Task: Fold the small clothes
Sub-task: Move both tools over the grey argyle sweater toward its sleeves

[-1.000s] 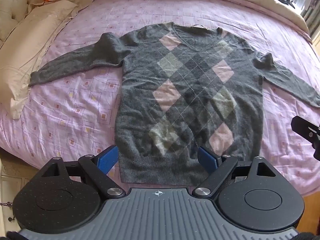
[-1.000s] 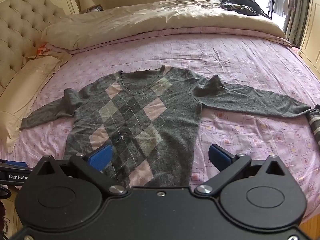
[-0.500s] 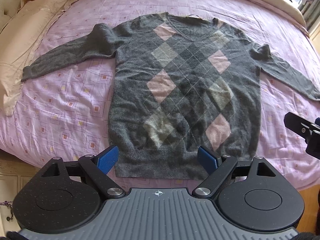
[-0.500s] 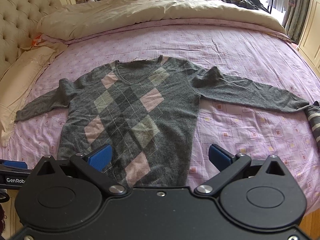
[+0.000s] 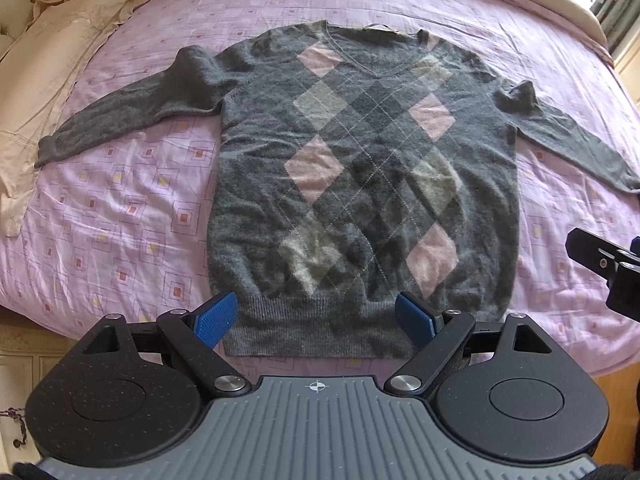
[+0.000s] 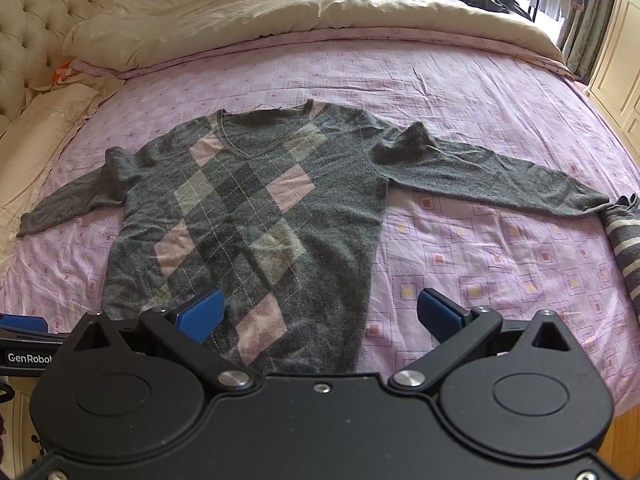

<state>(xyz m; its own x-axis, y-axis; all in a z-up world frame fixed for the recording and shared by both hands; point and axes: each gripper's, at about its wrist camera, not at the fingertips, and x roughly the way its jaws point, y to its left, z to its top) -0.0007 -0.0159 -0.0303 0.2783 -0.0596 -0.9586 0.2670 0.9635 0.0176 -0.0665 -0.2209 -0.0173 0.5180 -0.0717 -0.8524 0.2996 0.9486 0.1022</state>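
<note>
A grey V-neck sweater with pink and pale argyle diamonds lies flat, face up, on the bed, both sleeves spread sideways. My left gripper hovers open above the ribbed bottom hem, with nothing between its blue pads. In the right wrist view the same sweater lies ahead and to the left. My right gripper stands open over the hem's right corner, holding nothing. Part of the right gripper shows at the right edge of the left wrist view.
The bed carries a pink patterned sheet. A beige duvet is pushed to the far side, and a beige pillow lies at the left. A striped garment sits at the right edge. A tufted headboard stands far left.
Both views have tipped further down and shifted slightly over the sweater, so it fills more of each picture. The sweater itself has not moved, and both grippers stay open.
</note>
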